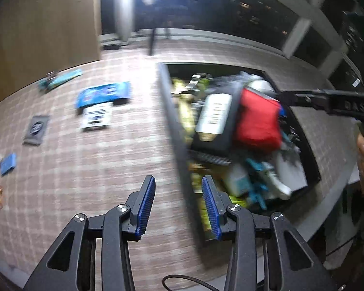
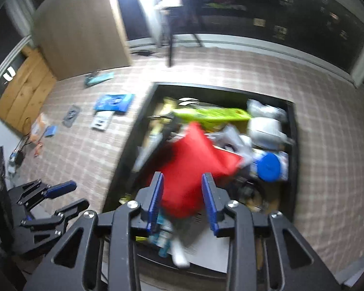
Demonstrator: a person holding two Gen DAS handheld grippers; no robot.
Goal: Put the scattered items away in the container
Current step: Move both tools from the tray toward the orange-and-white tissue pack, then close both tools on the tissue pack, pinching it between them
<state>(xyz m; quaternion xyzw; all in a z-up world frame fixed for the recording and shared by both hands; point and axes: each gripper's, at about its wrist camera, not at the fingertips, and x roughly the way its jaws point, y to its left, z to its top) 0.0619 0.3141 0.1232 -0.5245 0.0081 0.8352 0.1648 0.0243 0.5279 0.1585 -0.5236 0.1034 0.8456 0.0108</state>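
both grippers' jaws stand apart, gripping nothing. right gripper [image 2: 182,203] hangs over red pouch [image 2: 194,165] atop the crammed container [image 2: 294,145]. left gripper [image 1: 178,206] straddles its near wall. blue packet [image 1: 103,94], white card [image 1: 95,116], dark sachet [image 1: 36,129] lie scattered on checked cloth [image 1: 97,165].

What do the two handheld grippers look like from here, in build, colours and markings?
Both match: the left gripper and right gripper have black angular linkage arms with triangular cut-outs, silver round pivot bolts, and two flat fingers faced with ribbed blue pads. The right gripper's body carries faint grey lettering, too blurred to read. A black cable loops below the left one.
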